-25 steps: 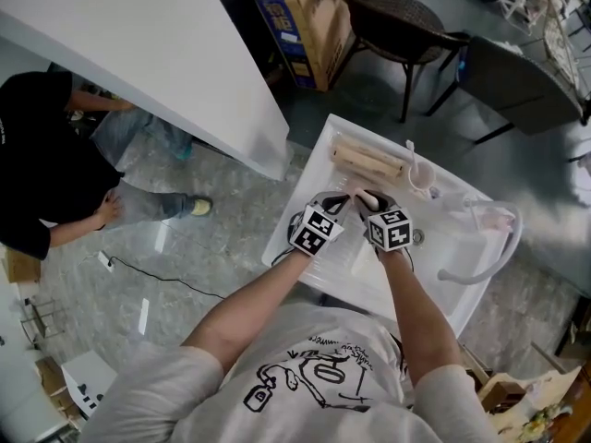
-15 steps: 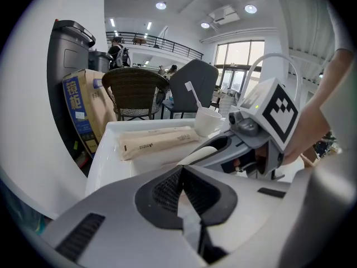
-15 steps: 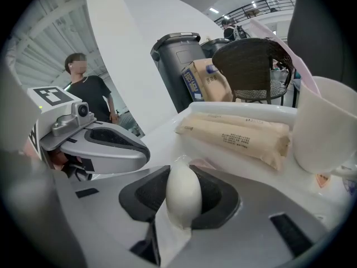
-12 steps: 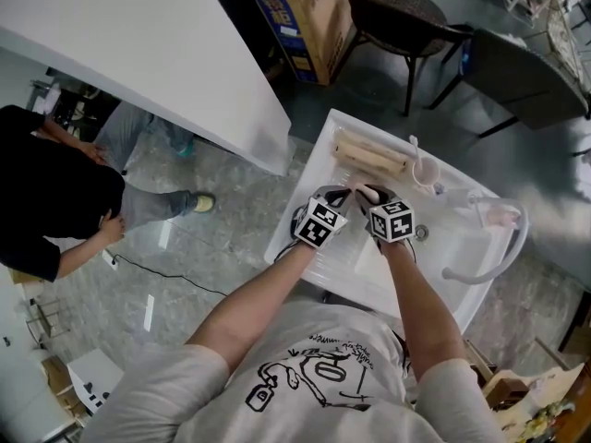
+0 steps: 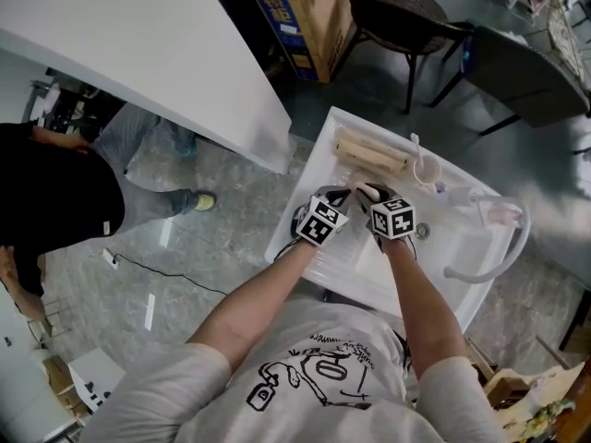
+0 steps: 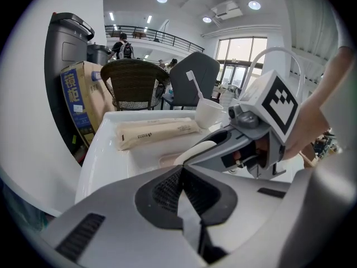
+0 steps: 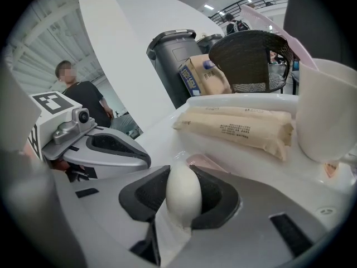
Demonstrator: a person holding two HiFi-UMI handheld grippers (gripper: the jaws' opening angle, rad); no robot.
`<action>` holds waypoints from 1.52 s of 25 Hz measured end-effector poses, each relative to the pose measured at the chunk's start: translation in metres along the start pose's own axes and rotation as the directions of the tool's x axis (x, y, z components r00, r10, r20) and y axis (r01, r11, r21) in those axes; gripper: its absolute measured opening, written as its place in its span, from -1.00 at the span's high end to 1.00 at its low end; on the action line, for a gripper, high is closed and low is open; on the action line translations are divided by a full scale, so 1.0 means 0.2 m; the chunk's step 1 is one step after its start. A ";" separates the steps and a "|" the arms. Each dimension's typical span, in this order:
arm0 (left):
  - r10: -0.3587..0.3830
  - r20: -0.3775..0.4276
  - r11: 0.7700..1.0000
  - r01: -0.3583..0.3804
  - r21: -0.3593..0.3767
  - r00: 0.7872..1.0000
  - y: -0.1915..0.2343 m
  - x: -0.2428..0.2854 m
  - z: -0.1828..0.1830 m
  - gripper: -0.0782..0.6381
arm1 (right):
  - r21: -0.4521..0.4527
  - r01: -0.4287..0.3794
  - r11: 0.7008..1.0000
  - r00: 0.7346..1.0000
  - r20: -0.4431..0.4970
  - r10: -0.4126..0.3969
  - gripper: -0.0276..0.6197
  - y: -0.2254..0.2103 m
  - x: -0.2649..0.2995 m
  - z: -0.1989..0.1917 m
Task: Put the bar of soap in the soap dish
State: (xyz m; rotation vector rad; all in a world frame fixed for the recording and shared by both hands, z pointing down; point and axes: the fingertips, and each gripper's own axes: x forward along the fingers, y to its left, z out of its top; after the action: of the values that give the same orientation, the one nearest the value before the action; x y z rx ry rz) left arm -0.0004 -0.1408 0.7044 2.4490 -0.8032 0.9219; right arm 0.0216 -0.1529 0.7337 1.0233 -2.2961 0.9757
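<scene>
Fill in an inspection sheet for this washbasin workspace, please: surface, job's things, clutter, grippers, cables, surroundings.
Surface: white washbasin with an arched faucet.
Job's things: white oval bar of soap, held above the basin; pinkish soap dish just ahead of it, soap not yet in it.
Clutter: beige wrapped roll along the back; white cup holding a toothbrush.
Grippers: right gripper shut on the bar of soap; left gripper shut, nothing between its pads.
Cables: one black cable on the floor, apart from the basin.
Surroundings: cardboard box, wicker chair, grey bin, person in black.

Probably an office hall — washbasin (image 5: 314, 169), chairs (image 5: 397, 15), mezzanine railing (image 6: 162, 36).
</scene>
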 end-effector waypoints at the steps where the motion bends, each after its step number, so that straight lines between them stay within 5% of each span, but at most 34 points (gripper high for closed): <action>1: 0.000 0.000 1.000 0.000 -0.001 1.000 0.00 0.00 0.00 0.77 | 0.003 0.001 1.000 1.000 -0.001 -0.001 0.56 -0.01 0.00 0.00; 22: -0.019 -0.023 1.000 0.019 0.004 1.000 -0.02 0.05 -0.04 0.77 | 0.049 -0.013 0.999 1.000 0.011 0.013 0.56 -0.04 0.01 -0.02; 38: -0.022 -0.027 1.000 0.022 -0.008 0.999 -0.02 0.06 -0.03 0.77 | -0.002 0.011 1.000 1.000 -0.014 -0.011 0.50 -0.05 0.01 -0.04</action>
State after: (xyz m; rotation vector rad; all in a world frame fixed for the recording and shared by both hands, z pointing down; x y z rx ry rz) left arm 0.0059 -0.1385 0.7163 2.4285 -0.7680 0.9404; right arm 0.0284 -0.1521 0.7447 1.0239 -2.2774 0.9731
